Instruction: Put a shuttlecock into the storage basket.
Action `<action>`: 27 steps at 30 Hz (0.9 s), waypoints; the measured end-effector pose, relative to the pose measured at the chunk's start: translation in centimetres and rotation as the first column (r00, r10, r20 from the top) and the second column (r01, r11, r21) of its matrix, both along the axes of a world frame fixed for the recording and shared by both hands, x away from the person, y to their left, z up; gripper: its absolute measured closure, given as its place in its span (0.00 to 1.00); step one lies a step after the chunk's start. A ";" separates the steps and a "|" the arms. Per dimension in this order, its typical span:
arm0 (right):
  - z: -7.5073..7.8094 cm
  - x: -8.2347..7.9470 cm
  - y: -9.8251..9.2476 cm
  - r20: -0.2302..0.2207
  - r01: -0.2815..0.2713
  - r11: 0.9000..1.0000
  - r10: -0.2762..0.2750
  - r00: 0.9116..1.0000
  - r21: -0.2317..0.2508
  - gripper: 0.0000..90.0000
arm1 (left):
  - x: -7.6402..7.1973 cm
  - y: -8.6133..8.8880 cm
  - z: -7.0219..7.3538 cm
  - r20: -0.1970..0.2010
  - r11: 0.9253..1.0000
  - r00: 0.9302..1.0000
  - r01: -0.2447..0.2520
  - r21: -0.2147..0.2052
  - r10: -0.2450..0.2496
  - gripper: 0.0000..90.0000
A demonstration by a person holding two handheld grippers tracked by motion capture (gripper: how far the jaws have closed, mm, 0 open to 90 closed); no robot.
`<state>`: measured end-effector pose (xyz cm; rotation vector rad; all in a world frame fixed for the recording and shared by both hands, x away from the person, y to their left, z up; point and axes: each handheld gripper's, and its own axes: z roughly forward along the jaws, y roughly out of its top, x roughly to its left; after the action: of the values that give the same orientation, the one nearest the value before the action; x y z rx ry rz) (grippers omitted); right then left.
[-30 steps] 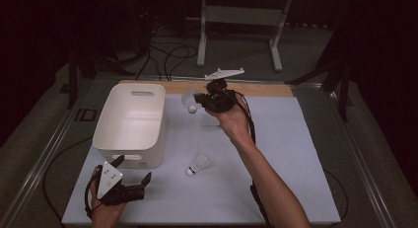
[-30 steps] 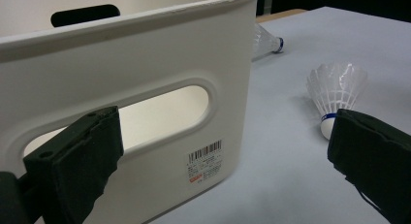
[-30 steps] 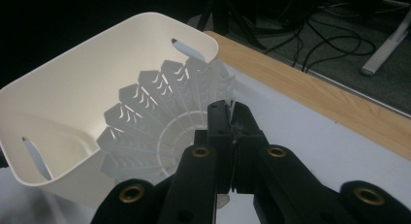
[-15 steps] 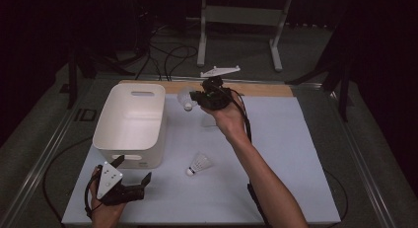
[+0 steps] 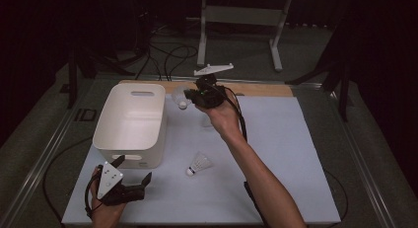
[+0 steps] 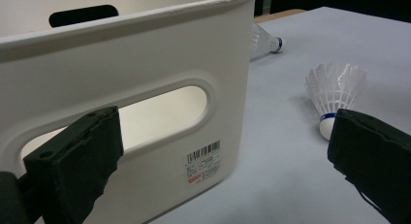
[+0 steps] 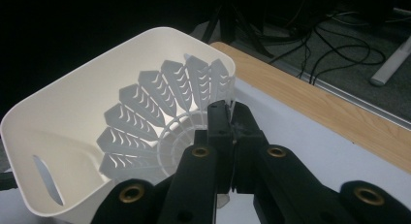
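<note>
1. Compared with a second earlier, the right gripper (image 5: 193,95) and its pinched white feathered shuttlecock (image 5: 180,96) have been shifted slightly toward the white plastic bin (image 5: 129,123).
2. Its jaws are pressed together on the shuttlecock's feather skirt, as seen in the right gripper view (image 7: 165,112).
3. The held shuttlecock is kept in the air just beside the bin's far right corner.
4. A second white shuttlecock (image 5: 198,164) is left lying on the pale blue worktop (image 5: 296,154), near the bin.
5. The left gripper (image 5: 135,181) is rested at the worktop's near edge, jaws spread, nothing between them.
</note>
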<state>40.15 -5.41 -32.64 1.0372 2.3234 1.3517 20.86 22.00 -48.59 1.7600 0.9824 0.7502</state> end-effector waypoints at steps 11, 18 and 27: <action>0.3 -0.1 1.2 0.013 -0.023 1.000 0.023 1.000 0.010 0.99 | 0.0 0.0 0.0 -0.001 1.000 1.000 0.002 0.001 -0.002 0.00; 0.7 -0.3 2.1 0.023 -0.040 0.999 0.040 0.999 0.012 0.99 | 0.1 0.0 0.0 0.000 1.000 1.000 0.002 0.003 -0.002 0.00; 0.8 -0.2 3.2 0.030 -0.056 0.998 0.056 0.998 0.012 0.99 | 0.1 0.0 0.0 -0.002 1.000 1.000 0.005 0.002 -0.005 0.00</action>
<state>39.97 -2.17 -31.80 0.9555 2.3413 1.3943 20.92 21.97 -48.60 1.7651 0.9780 0.7465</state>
